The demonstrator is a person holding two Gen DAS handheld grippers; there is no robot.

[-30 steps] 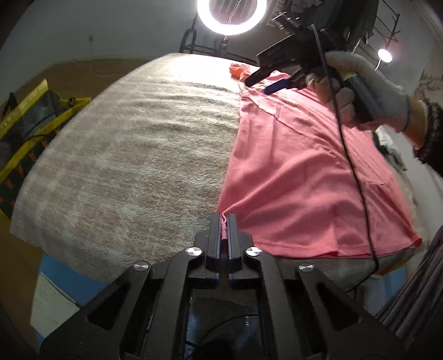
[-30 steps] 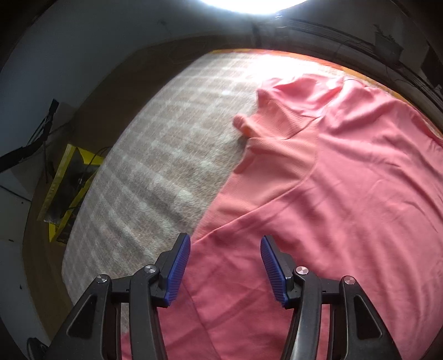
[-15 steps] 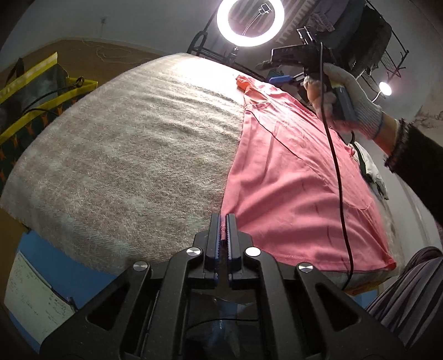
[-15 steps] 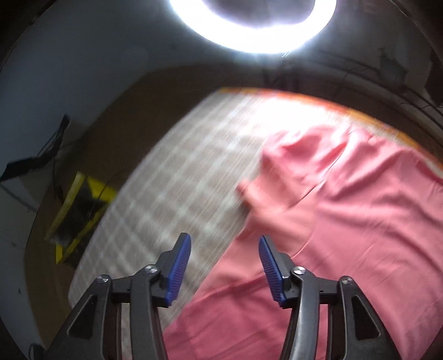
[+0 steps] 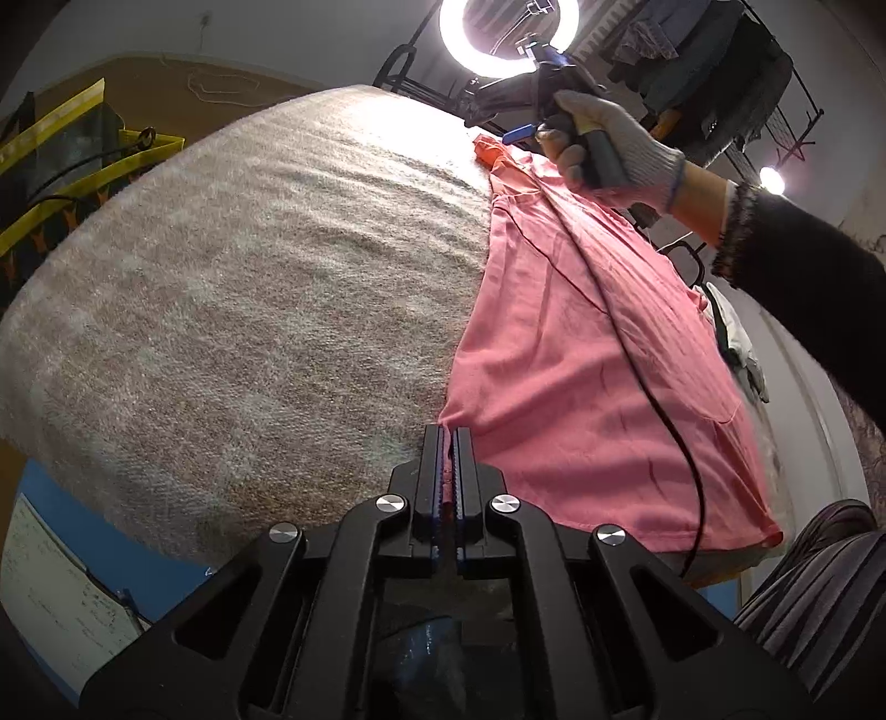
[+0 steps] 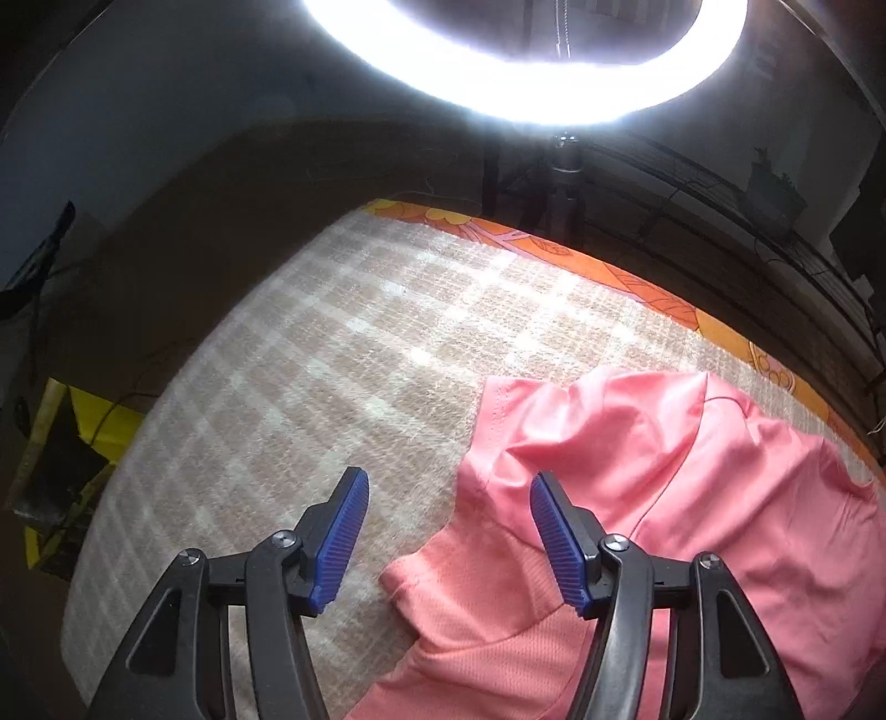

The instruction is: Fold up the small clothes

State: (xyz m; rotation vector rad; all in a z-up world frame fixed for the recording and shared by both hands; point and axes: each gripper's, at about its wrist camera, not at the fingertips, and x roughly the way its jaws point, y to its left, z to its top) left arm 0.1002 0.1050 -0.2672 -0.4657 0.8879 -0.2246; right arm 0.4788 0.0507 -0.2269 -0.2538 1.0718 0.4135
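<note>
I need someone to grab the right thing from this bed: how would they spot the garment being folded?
Find the beige checked blanket under the ring light. On its right half lies a pink T-shirt, the only pink cloth there.

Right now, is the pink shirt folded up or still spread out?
Mostly spread out. The pink shirt lies flat on the checked blanket, only its sleeve bunched; the left gripper pinches its corner.

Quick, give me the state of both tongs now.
Left tongs: shut on the shirt hem corner.
Right tongs: opening, nothing gripped, above the sleeve.
</note>
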